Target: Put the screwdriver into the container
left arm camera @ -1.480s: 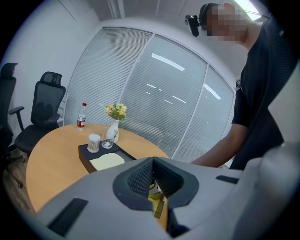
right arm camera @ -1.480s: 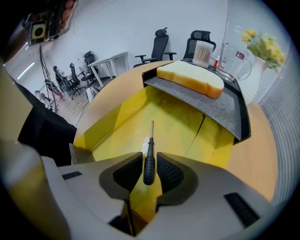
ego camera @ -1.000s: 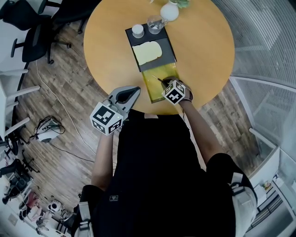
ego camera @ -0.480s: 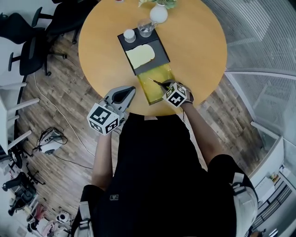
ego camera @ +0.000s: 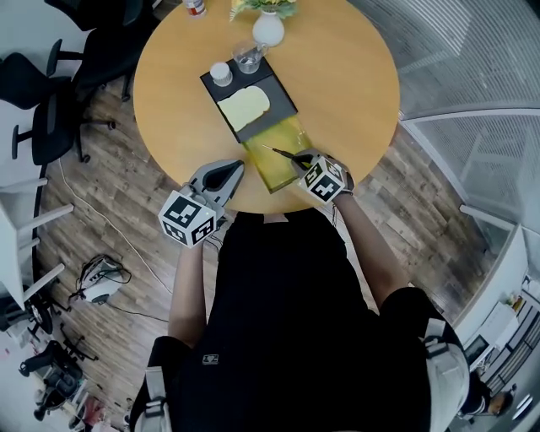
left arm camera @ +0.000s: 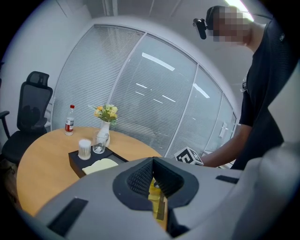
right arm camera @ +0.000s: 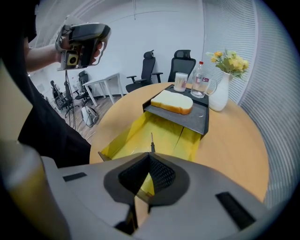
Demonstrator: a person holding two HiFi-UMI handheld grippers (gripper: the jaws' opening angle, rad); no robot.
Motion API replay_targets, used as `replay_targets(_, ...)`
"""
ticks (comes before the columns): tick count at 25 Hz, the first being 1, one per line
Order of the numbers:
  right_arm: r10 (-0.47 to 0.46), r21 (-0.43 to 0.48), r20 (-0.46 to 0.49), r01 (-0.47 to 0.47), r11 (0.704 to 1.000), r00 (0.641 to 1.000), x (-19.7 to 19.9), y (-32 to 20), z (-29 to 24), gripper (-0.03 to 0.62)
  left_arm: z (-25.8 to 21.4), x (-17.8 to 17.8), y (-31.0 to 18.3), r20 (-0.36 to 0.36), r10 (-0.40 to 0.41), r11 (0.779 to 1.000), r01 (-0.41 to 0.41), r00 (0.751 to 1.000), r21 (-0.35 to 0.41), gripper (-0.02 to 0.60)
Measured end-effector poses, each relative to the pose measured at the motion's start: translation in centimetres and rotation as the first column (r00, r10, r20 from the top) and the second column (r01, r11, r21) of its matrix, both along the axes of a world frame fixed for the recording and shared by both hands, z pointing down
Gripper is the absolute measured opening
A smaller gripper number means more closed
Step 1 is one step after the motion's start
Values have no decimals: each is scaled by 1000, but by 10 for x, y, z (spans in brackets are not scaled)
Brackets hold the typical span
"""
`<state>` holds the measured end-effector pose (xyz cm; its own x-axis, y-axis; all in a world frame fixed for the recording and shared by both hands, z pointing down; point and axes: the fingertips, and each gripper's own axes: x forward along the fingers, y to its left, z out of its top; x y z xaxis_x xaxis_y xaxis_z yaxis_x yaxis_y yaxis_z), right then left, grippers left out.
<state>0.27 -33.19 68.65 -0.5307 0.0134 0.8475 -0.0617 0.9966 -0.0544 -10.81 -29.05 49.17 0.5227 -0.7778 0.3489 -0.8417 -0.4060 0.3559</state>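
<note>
**Wooden round table (ego camera: pixel 337 76) with a screwdriver (ego camera: pixel 283 153) held over a yellow container (ego camera: pixel 268 169)**

Plank flooring (ego camera: pixel 110 211) surrounds the table, and black office chairs (ego camera: pixel 51 101) stand off to one side. The person stands at the table's near edge with a gripper in each hand.

On the tabletop a black tray (ego camera: pixel 277 99) lies at an angle. Its near end touches the far end of the container, an open, shallow box close to the table's edge.

The left gripper (ego camera: pixel 232 166) is raised by the table's near edge, beside the container. Its jaws are together with nothing between them.

The right gripper (ego camera: pixel 302 160) is at the near right part of the container, and its jaws are clamped on the screwdriver. In the right gripper view the thin shaft (right arm camera: pixel 152 140) sticks out forward from the closed jaws. It points along the container's yellow floor (right arm camera: pixel 164 133) toward the tray. Whether the tip touches that floor cannot be told.

A pale slice of bread (ego camera: pixel 244 106) lies on the tray. At the tray's far end stand a clear glass (ego camera: pixel 248 56) and a small white cup (ego camera: pixel 221 73). Just beyond the tray is a white vase (ego camera: pixel 268 29) of flowers. A bottle (ego camera: pixel 196 7) with a red label stands at the table's far edge.
</note>
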Motion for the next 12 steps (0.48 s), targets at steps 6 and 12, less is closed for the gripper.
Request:
replay_targets(6, 73, 3, 40, -73, 997, 997, 4, 6, -11, 5, 2, 7, 0, -5, 54, 999, -54, 999, 5, 3)
replay_targets(12, 143, -2, 78, -143, 990, 987, 11, 13, -27, 5, 1, 15, -2, -17, 105, 994, -104, 994, 16, 3)
